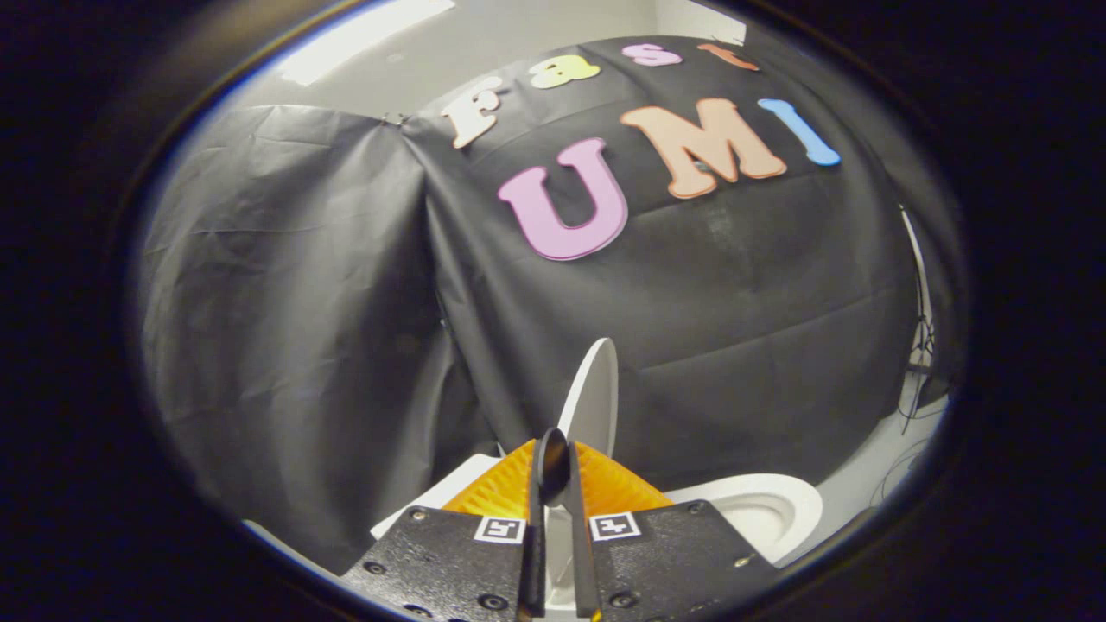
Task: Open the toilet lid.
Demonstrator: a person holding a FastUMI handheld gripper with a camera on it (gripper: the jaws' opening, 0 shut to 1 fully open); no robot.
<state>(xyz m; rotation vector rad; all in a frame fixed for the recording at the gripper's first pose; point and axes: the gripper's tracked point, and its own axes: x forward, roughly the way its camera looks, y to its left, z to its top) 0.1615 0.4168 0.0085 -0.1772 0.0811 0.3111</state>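
Gripping raised toilet lid [594, 393], tool [557, 484].

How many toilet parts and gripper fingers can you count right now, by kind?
Raised white toilet lid, its edge clamped between the fingers: 1
White toilet bowl, beside the fingers: 1
Orange gripper fingers, closed on the lid: 2
Total: 4

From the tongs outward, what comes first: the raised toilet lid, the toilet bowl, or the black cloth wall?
1. Toilet lid: raised upright, its edge between the tongs' nearly closed fingers; whether both press on it I cannot tell.
2. Toilet bowl: just beyond the fingers, lower and to their right.
3. Black cloth wall: farthest, behind both.
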